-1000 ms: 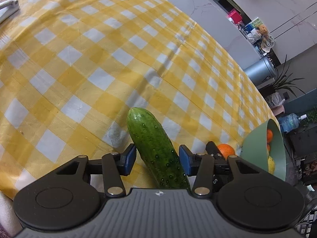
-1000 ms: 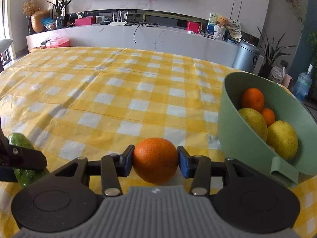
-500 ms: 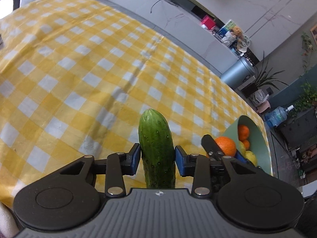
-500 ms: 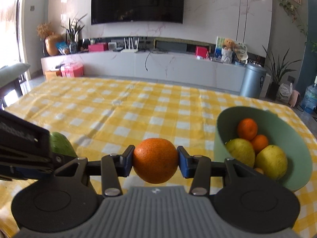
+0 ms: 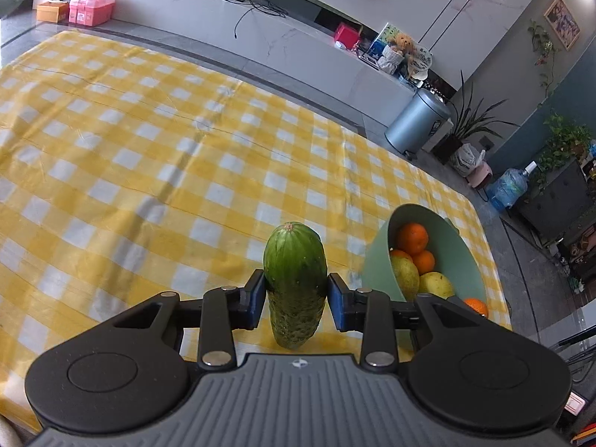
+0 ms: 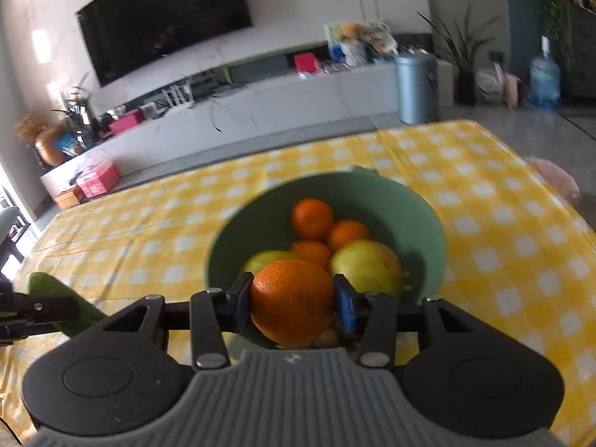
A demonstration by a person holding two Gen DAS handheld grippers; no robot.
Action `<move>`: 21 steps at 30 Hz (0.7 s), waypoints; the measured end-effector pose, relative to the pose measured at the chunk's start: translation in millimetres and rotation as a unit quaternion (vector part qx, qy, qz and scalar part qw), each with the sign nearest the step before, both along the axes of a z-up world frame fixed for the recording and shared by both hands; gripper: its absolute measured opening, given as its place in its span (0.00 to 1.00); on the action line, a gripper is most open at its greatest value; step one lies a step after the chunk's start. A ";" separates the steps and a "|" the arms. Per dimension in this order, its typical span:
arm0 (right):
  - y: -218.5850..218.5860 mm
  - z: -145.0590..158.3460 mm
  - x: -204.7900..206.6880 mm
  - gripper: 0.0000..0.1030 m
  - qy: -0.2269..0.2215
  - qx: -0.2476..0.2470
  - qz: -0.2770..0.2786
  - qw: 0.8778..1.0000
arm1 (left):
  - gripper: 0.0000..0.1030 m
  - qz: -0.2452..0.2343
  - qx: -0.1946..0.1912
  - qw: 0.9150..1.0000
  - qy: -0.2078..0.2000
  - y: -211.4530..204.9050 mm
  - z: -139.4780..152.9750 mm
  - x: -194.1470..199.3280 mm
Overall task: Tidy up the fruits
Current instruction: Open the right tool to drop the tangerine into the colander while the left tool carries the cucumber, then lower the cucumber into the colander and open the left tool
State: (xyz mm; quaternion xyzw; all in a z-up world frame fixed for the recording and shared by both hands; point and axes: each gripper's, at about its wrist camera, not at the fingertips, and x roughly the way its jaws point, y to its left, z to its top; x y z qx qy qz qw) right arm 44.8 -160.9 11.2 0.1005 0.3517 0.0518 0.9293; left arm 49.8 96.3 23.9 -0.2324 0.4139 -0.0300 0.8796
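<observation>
A dark green cucumber (image 5: 295, 279) stands nearly upright between the blue pads of my left gripper (image 5: 297, 294), whose jaws are closing and press on its sides; it hangs above the cloth. To its right sits the pale green bowl (image 5: 465, 260) holding oranges and yellow fruits. In the right wrist view, my right gripper (image 6: 292, 298) is shut on a large orange (image 6: 292, 307), held just above the near rim of the bowl (image 6: 231, 246). Small oranges (image 6: 312, 219) and a yellow fruit (image 6: 367, 264) lie inside. The cucumber (image 6: 48, 287) shows at the far left.
A yellow and white checked cloth (image 5: 149, 156) covers the table; the bowl stands near its right end. Beyond the far edge are a grey bin (image 5: 417, 126), a water bottle (image 5: 508, 186) and a long white counter (image 5: 260, 37). A pink seat (image 6: 555, 182) sits by the table's right edge.
My left gripper closed on the cucumber and raised it off the cloth, tipping it upright. My right gripper carried the orange up and over to the bowl's near rim.
</observation>
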 end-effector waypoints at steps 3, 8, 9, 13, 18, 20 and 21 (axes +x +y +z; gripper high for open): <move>-12.6 -7.3 6.1 0.43 0.015 0.018 -0.011 1.000 | 0.38 -0.008 0.007 1.000 -0.014 -7.2 12.1 1.9; -26.6 -4.5 5.3 0.70 -0.006 0.060 -0.025 0.998 | 0.38 -0.018 0.020 0.998 -0.053 -23.3 47.8 11.9; -27.5 -1.7 4.8 0.74 -0.016 0.068 -0.031 0.997 | 0.38 -0.021 0.021 0.998 -0.063 -27.7 55.5 14.0; -43.1 2.5 1.1 0.80 -0.045 0.099 -0.075 0.991 | 0.38 -0.057 0.005 0.995 -0.085 -51.4 80.1 30.5; -64.5 -1.6 -0.5 0.82 -0.046 0.125 -0.121 0.984 | 0.38 -0.111 -0.078 0.989 -0.050 -81.7 69.7 68.9; -71.4 -3.1 -0.9 0.82 -0.046 0.134 -0.131 0.981 | 0.38 -0.123 -0.104 0.987 -0.024 -92.4 52.8 86.4; -74.0 -3.6 -1.1 0.82 -0.045 0.139 -0.134 0.980 | 0.38 -0.127 -0.115 0.985 -0.012 -95.4 42.4 96.3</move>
